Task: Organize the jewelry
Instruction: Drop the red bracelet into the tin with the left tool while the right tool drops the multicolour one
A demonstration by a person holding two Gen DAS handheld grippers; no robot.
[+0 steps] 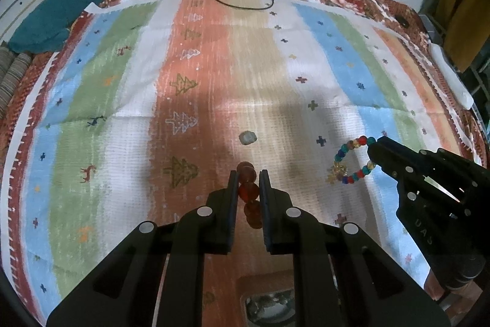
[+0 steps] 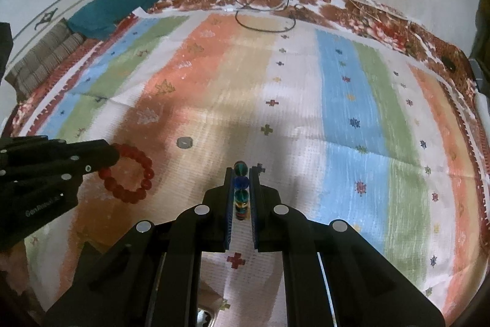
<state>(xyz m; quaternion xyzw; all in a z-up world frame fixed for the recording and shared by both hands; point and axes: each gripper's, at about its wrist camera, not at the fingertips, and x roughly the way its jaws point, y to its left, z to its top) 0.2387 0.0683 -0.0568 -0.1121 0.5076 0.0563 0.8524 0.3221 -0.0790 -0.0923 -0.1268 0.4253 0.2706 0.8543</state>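
The left gripper (image 1: 248, 178) was closed on a bracelet of round red beads (image 1: 248, 190), its beads pinched edge-on between the two black fingers. In the right wrist view that red ring (image 2: 130, 172) hung open at 9 o'clock, held at its near-left edge by the left gripper (image 2: 101, 161). The right gripper (image 2: 242, 176) was shut on a bracelet of mixed blue, green, red and yellow glass beads (image 2: 241, 189), seen edge-on between its fingers. From the left wrist view this multicoloured loop (image 1: 355, 160) sat at 3 o'clock, clamped at its right side by the right gripper (image 1: 378, 150). Both bracelets were over a striped woven cloth with tree and cross motifs (image 1: 321, 57). A small grey-green stone-like piece (image 1: 248, 138) lay on the cloth at 12 o'clock from the left gripper, apart from both bracelets.
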